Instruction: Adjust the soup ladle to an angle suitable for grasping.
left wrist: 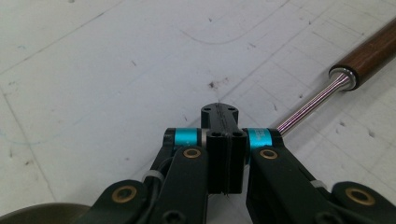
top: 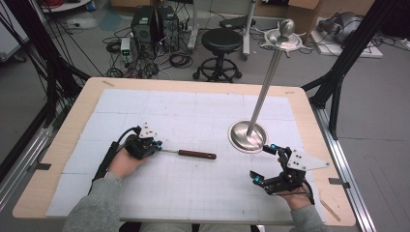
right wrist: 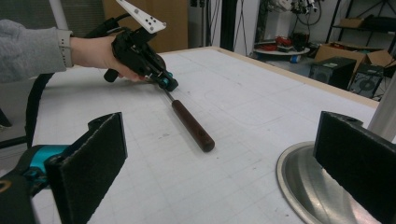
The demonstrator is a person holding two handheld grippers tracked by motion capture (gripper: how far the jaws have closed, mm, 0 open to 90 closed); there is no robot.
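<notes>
My left gripper (top: 157,145) is pinching the rod (left wrist: 310,109); my right gripper view adds its wooden handle (right wrist: 192,125) lying on the table (right wrist: 243,107).

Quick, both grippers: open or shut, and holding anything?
Left gripper: shut on the metal shaft of the rod, at its bare end.
Right gripper: open, holding nothing, beside the stand's base.

I am seeing my right gripper (right wrist: 224,163) standing wide open near the steel base (right wrist: 303,186) while the left gripper (right wrist: 166,84) is clamping the brown-handled rod (right wrist: 191,126).
</notes>
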